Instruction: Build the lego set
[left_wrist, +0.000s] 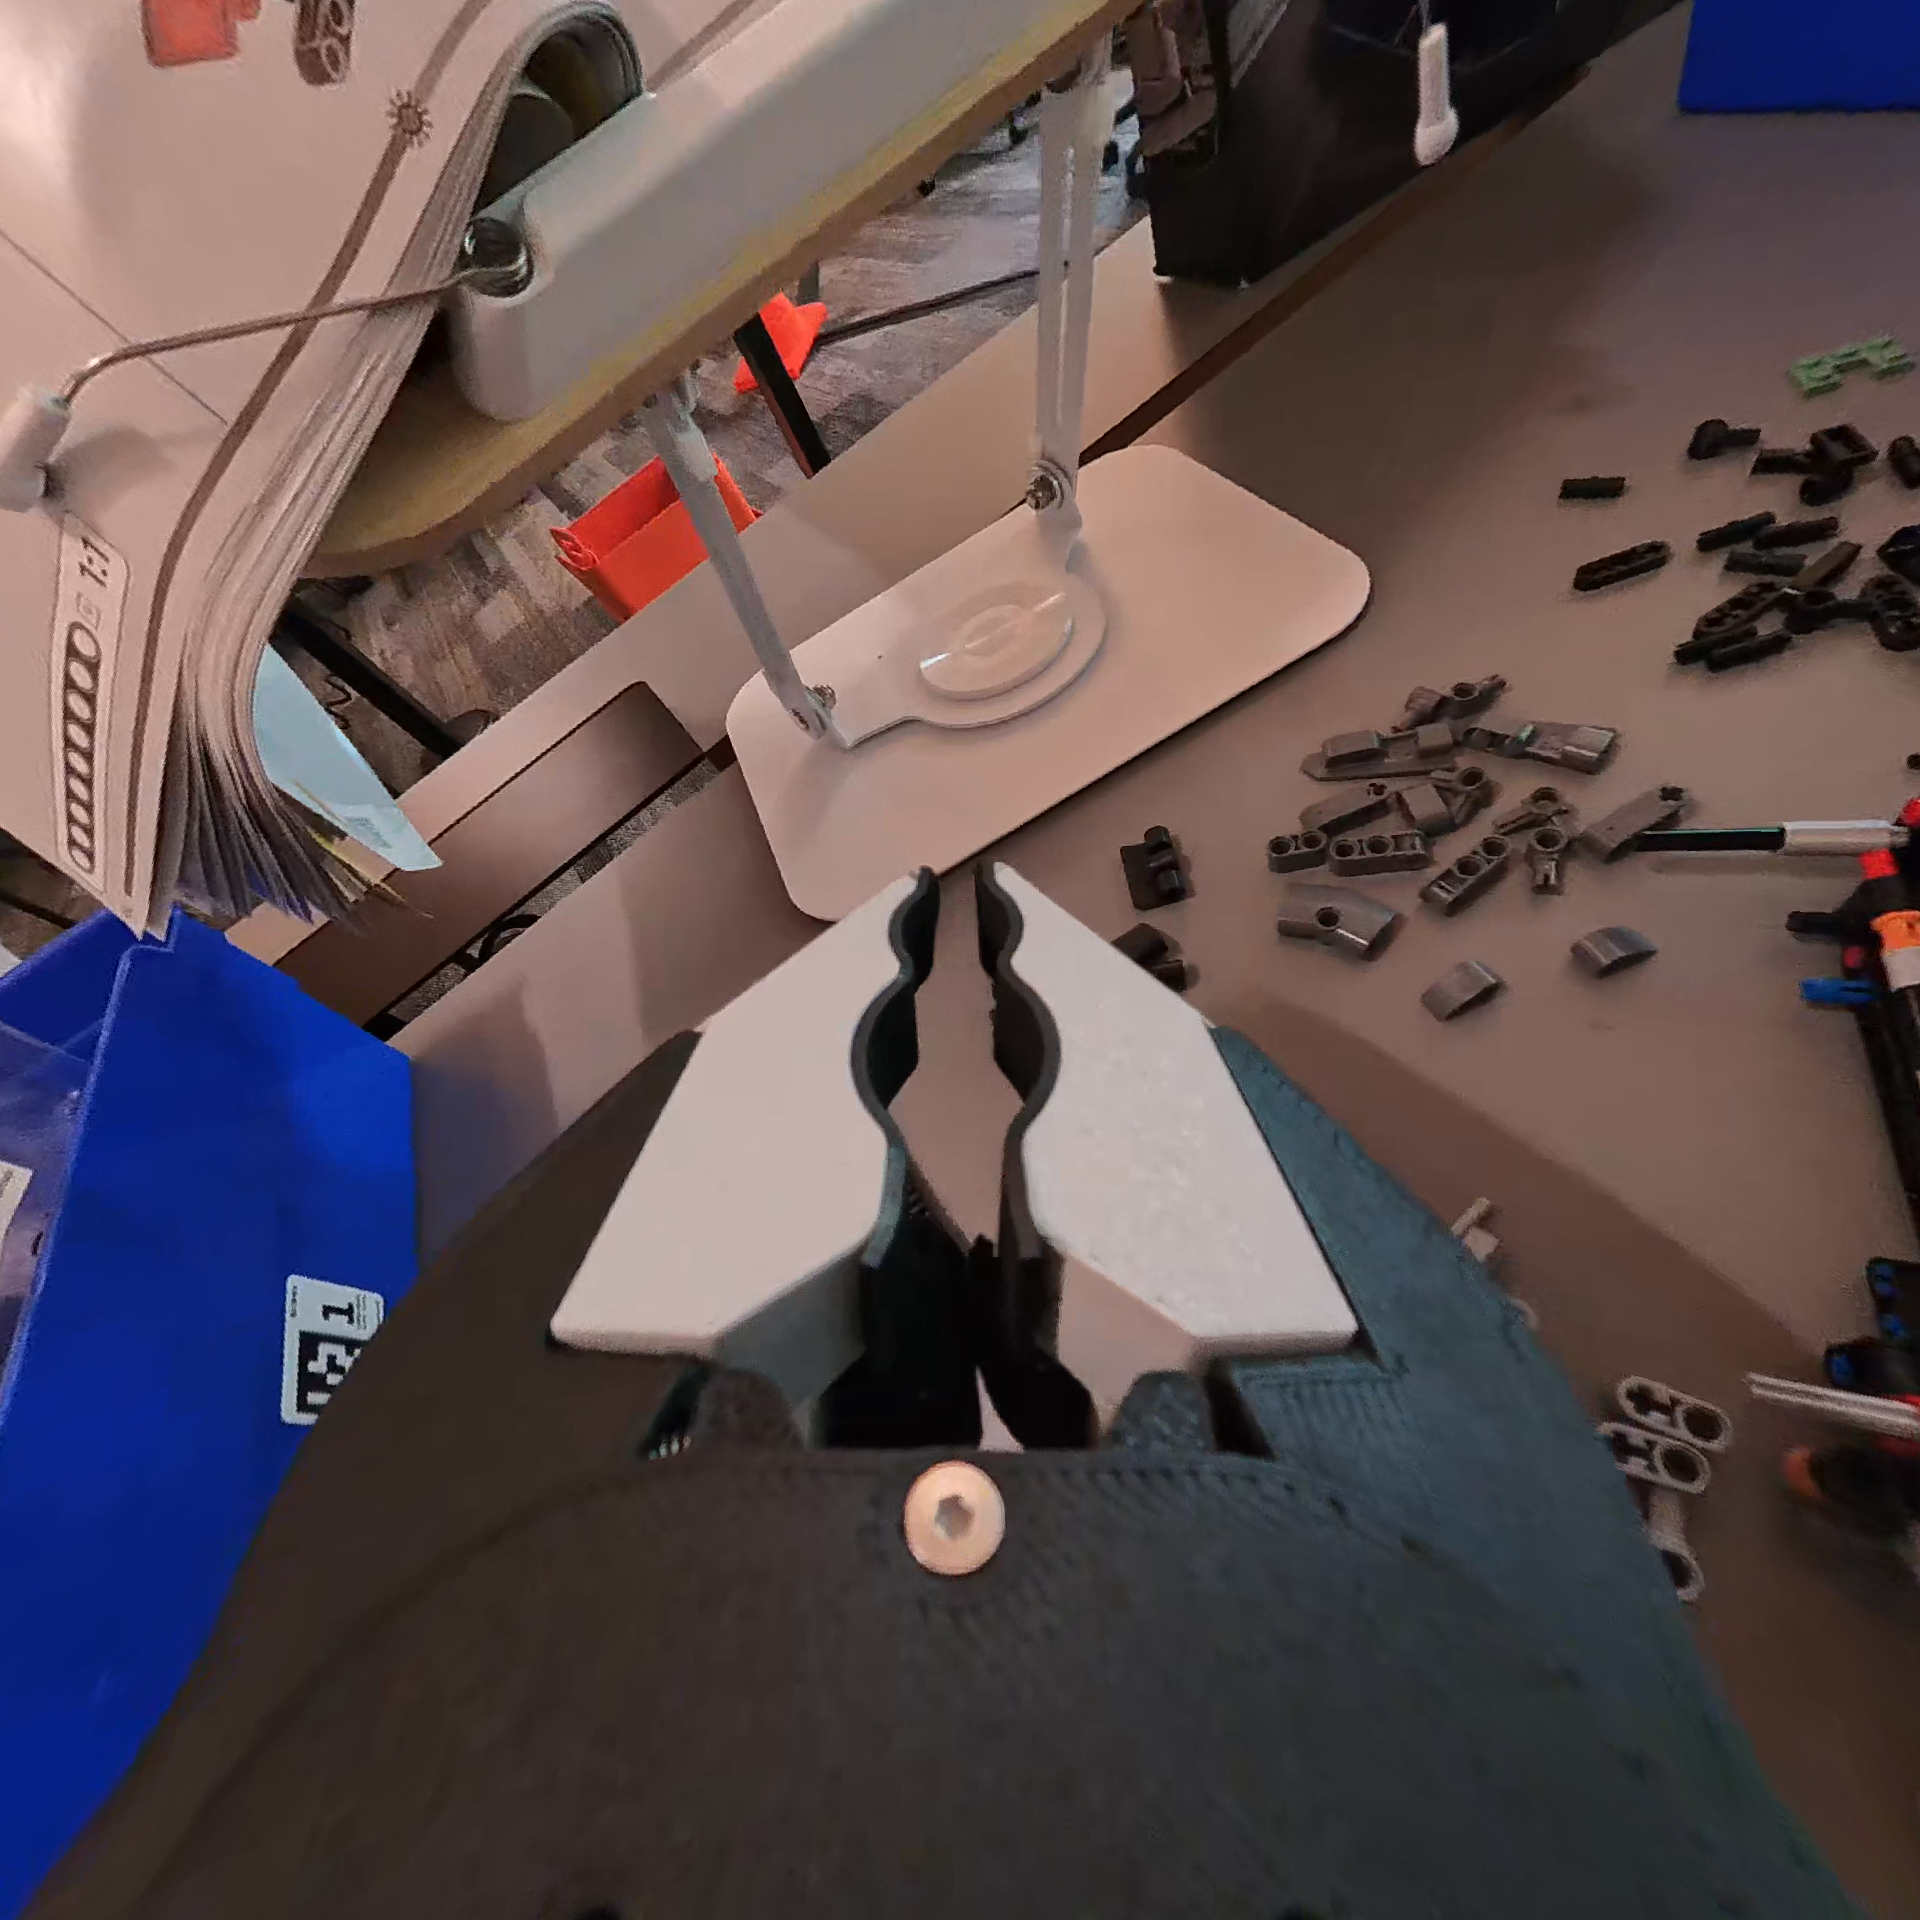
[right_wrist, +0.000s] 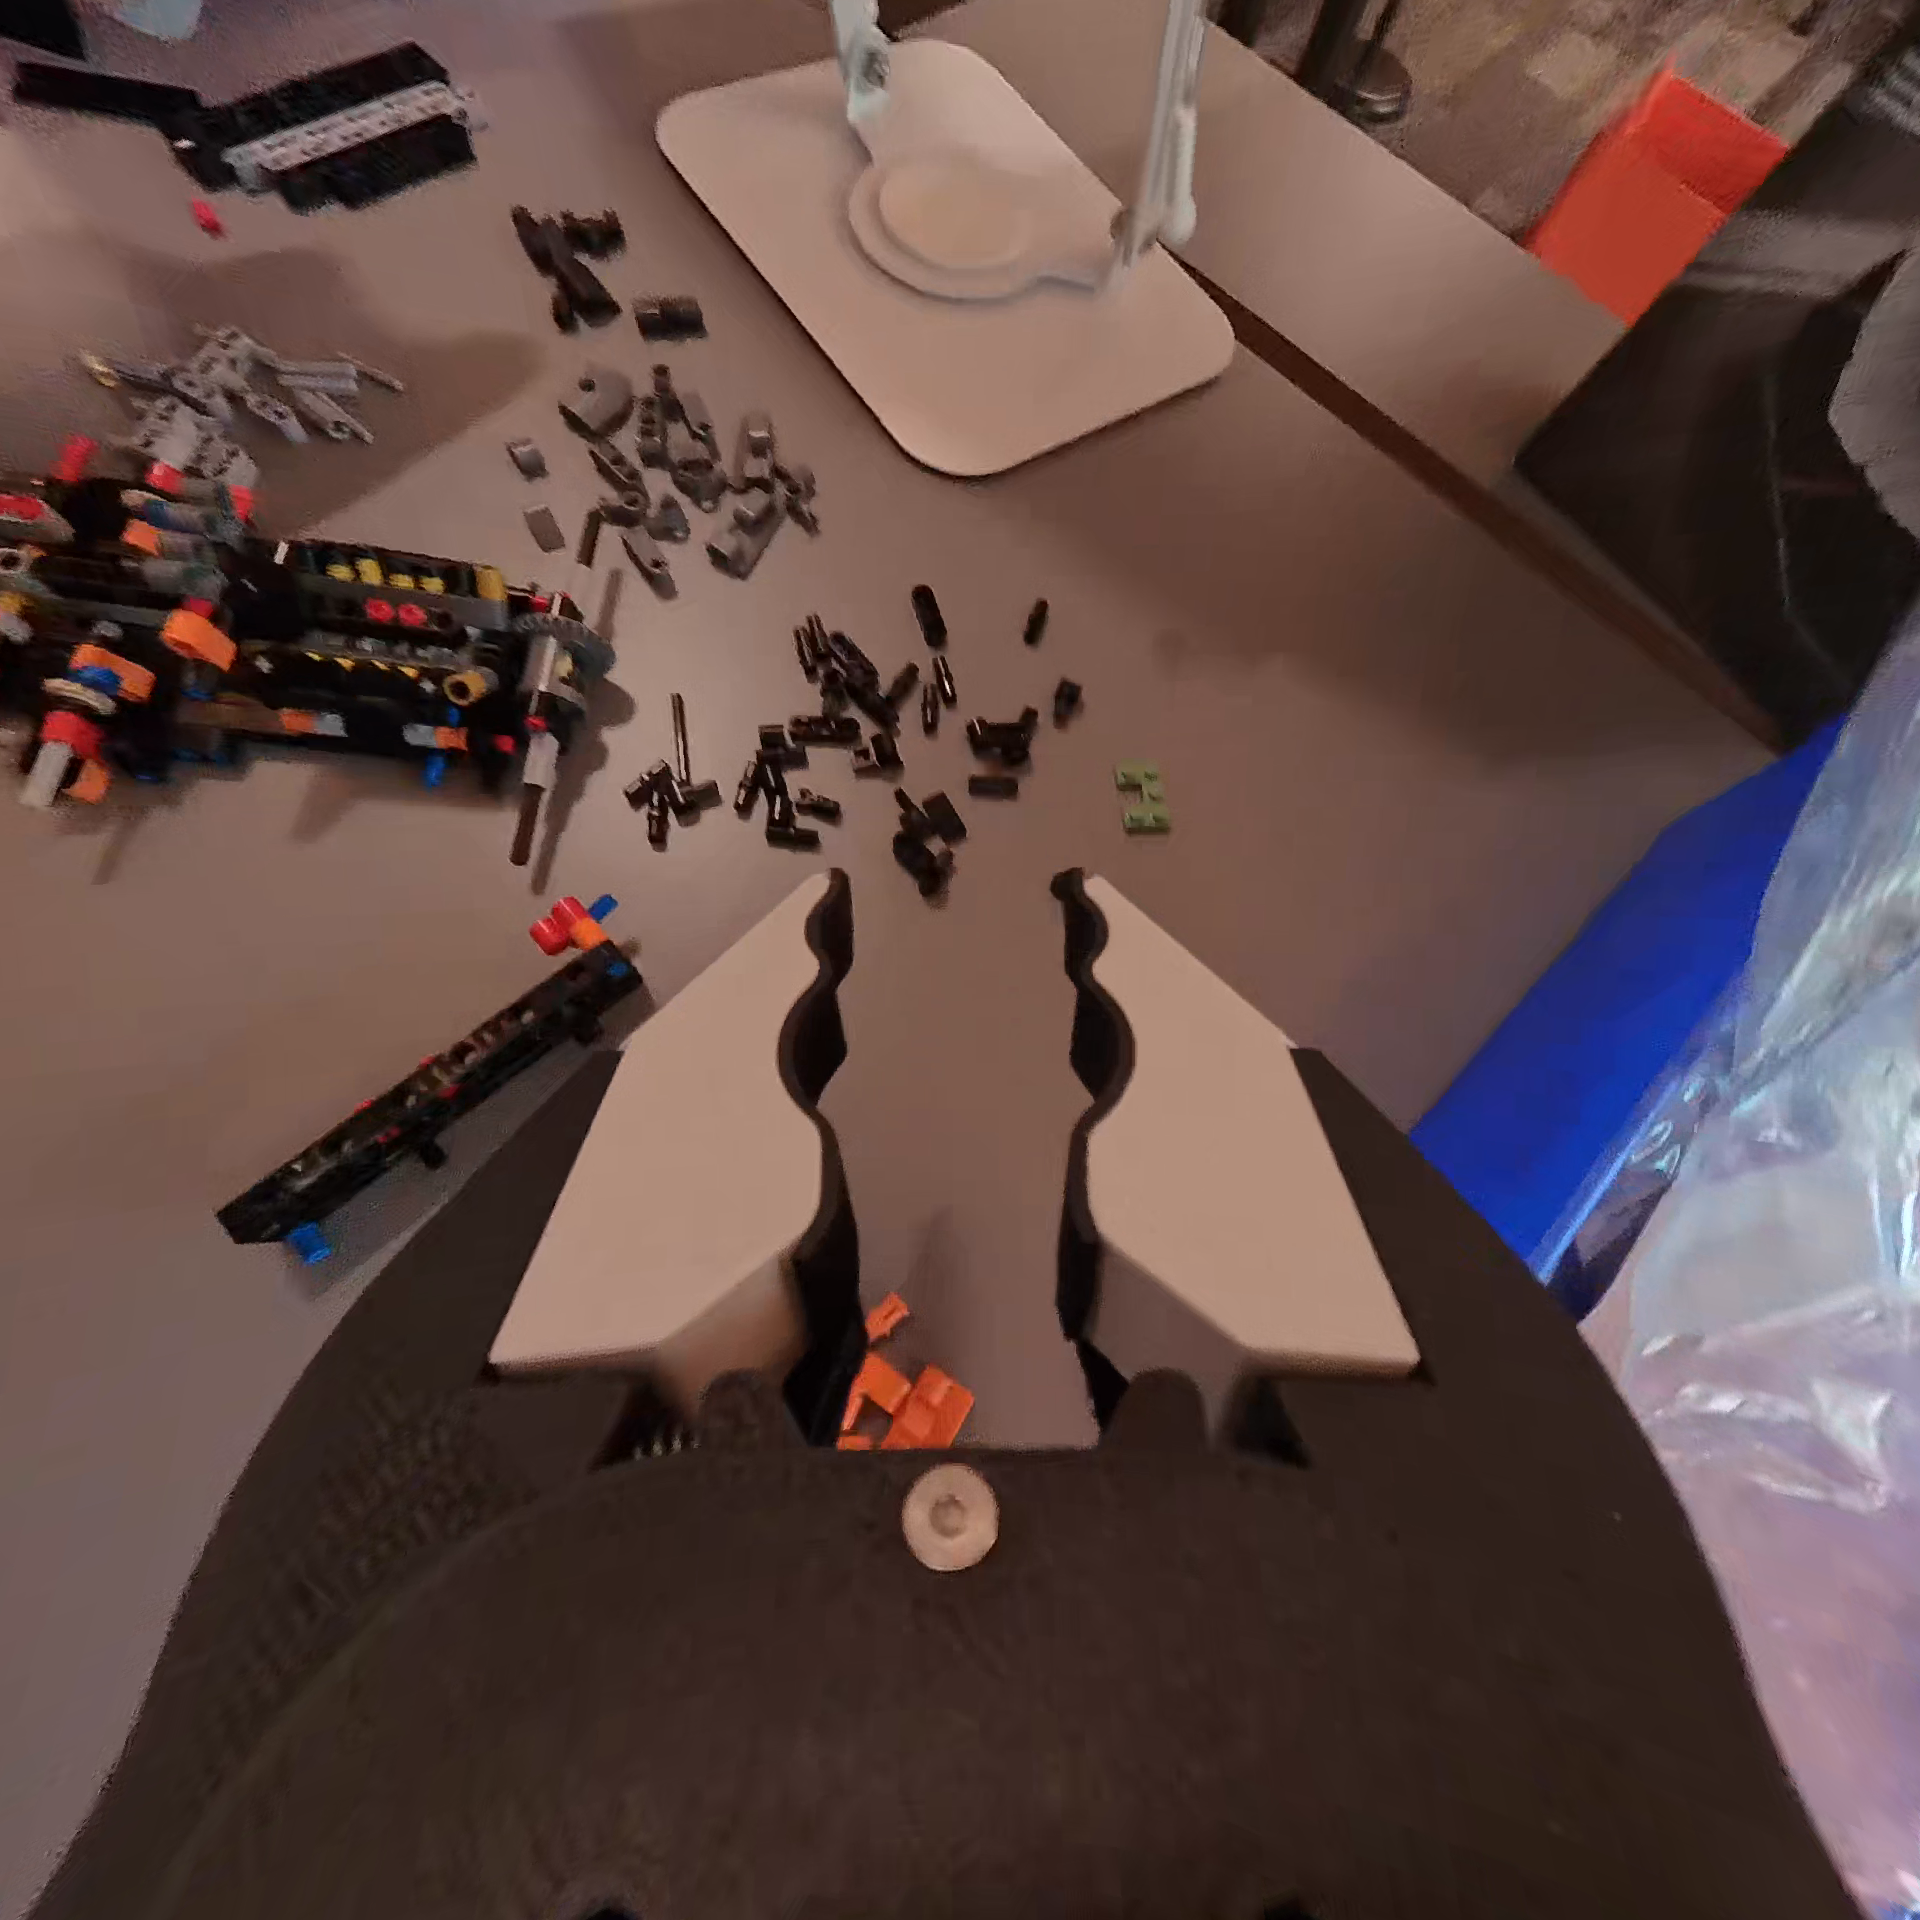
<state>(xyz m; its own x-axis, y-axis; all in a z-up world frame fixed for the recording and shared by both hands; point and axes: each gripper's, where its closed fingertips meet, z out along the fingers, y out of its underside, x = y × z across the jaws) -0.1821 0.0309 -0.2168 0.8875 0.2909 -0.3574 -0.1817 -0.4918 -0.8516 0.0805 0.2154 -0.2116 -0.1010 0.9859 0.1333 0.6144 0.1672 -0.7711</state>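
A: My left gripper (left_wrist: 956, 883) has its jaws almost together, holding nothing.

B: And the lego?

A: The half-built car (right_wrist: 281, 644) sits near the counter's (right_wrist: 1299, 644) left edge. My right gripper (right_wrist: 951, 883) has its jaws apart, empty.

hand-held gripper (left_wrist: 956, 883) | black body | white fingers | silver screw

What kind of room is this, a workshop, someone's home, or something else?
Probably an office or lab workspace used for hobby-style assembly. A plain grey-brown table holds sorted piles of small black and grey plastic building pieces, a half-built multicoloured model chassis, and a white stand holding a thick instruction booklet.
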